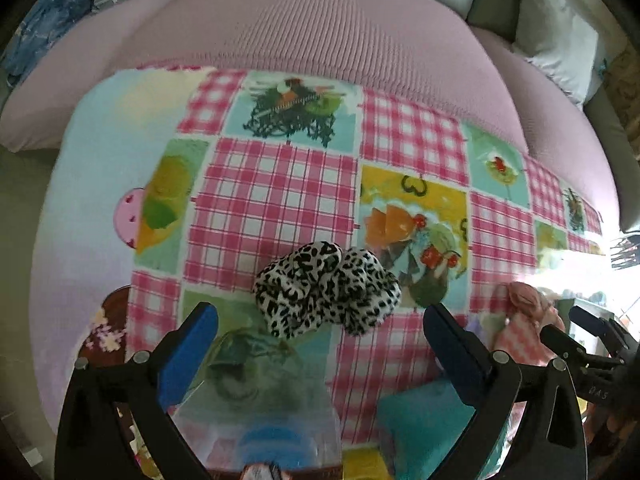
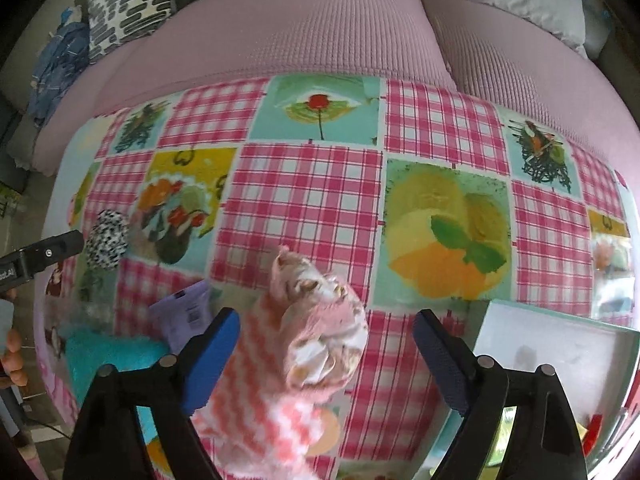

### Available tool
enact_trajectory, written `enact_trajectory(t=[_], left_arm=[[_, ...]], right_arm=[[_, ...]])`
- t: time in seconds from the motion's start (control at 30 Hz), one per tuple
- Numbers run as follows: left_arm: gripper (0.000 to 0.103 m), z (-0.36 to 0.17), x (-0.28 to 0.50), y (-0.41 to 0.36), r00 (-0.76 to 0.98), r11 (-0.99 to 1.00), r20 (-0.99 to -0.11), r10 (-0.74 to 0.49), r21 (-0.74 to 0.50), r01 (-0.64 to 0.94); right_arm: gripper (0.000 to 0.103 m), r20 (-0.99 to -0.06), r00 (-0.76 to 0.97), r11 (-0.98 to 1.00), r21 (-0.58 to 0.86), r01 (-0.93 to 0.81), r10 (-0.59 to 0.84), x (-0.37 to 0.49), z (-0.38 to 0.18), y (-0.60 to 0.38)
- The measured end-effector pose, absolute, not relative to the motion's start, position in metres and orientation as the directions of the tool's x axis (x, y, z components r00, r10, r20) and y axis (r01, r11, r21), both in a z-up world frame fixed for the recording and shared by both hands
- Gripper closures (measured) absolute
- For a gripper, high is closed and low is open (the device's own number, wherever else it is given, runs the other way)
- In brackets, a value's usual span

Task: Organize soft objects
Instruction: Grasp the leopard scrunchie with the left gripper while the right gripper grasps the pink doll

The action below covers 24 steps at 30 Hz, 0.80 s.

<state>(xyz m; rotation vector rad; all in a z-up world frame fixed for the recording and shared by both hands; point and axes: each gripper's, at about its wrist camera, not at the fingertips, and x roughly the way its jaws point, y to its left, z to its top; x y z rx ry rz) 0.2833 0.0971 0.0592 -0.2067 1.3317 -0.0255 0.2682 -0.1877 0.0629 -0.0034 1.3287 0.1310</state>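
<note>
The left claw (image 1: 320, 344) hangs steeply over the counter (image 1: 280, 184) with its 2 blue-padded fingers (image 1: 188, 356) spread wide and nothing between the pads. Just ahead of its tips lies the black-and-white leopard-print fabric scrunchie (image 1: 326, 290), bunched on the glossy pink-gingham and fruit-print tablecloth, touched by neither finger. Below that claw a teal fuzzy cloth (image 1: 424, 420) rests on the counter's near edge.

The right claw (image 2: 326, 354) also stands released, its fingers either side of a rolled pink-and-white zigzag fleece sock bundle (image 2: 316, 328); the left pad (image 2: 212, 360) sits close beside the bundle, the right pad well apart from it, and neither presses on it. To its left lie a small lilac packet (image 2: 186, 312) and the teal cloth; to its right sits an open, white-lined shallow box with a mint rim (image 2: 560, 352). Beyond the counter stretches a pink knit-covered sofa (image 2: 320, 32) with a grey-patterned cushion (image 2: 128, 4).
</note>
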Motion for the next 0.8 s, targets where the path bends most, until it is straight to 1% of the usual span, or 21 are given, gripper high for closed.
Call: enact_trajectory(t=[0.1, 0.23, 0.37, 0.43, 0.47, 0.5, 0.53, 0.63, 0.7, 0.73, 0.8], left_arm=[[0.001, 0.044, 0.292, 0.1, 0.205, 0.978, -0.97, -0.128, -0.157, -0.135], [0.001, 0.03, 0.299, 0.103, 0.178, 0.973, -0.974, -0.14, -0.169, -0.156], [0.003, 0.023, 0.302, 0.104, 0.165, 0.968, -0.974, -0.155, -0.183, -0.17], [0.01, 0.02, 0.304, 0.103, 0.164, 0.968, -0.973, -0.163, -0.19, -0.166], [0.015, 0.02, 0.304, 0.103, 0.163, 0.967, -0.972, -0.17, -0.196, -0.165], [0.018, 0.018, 0.303, 0.102, 0.16, 0.966, -0.972, -0.173, -0.2, -0.165], [0.019, 0.017, 0.305, 0.101, 0.16, 0.965, -0.972, -0.175, -0.201, -0.166], [0.031, 0.015, 0.304, 0.098, 0.166, 0.959, -0.967, -0.195, -0.223, -0.172], [0.04, 0.014, 0.302, 0.094, 0.168, 0.957, -0.964, -0.205, -0.233, -0.172], [0.042, 0.014, 0.301, 0.093, 0.169, 0.957, -0.963, -0.208, -0.236, -0.168], [0.052, 0.014, 0.3, 0.09, 0.173, 0.957, -0.962, -0.213, -0.241, -0.161]], right_arm=[[0.015, -0.97, 0.224, 0.993, 0.076, -0.091, 0.095, 0.273, 0.054, -0.189], [0.019, -0.972, 0.213, 0.993, 0.083, -0.08, 0.099, 0.278, 0.044, -0.191], [0.03, -0.972, 0.207, 0.993, 0.101, -0.064, 0.112, 0.282, 0.04, -0.195], [0.041, -0.971, 0.207, 0.992, 0.106, -0.062, 0.117, 0.283, 0.04, -0.195], [0.045, -0.971, 0.206, 0.992, 0.109, -0.06, 0.119, 0.284, 0.04, -0.195], [0.051, -0.971, 0.206, 0.992, 0.112, -0.058, 0.122, 0.284, 0.04, -0.196], [0.054, -0.97, 0.208, 0.991, 0.118, -0.056, 0.127, 0.285, 0.04, -0.196], [0.067, -0.968, 0.207, 0.989, 0.136, -0.052, 0.144, 0.284, 0.041, -0.197], [0.071, -0.967, 0.208, 0.989, 0.14, -0.049, 0.147, 0.284, 0.042, -0.198], [0.075, -0.967, 0.21, 0.989, 0.14, -0.049, 0.147, 0.28, 0.044, -0.203], [0.08, -0.966, 0.213, 0.989, 0.139, -0.045, 0.145, 0.278, 0.045, -0.205]])
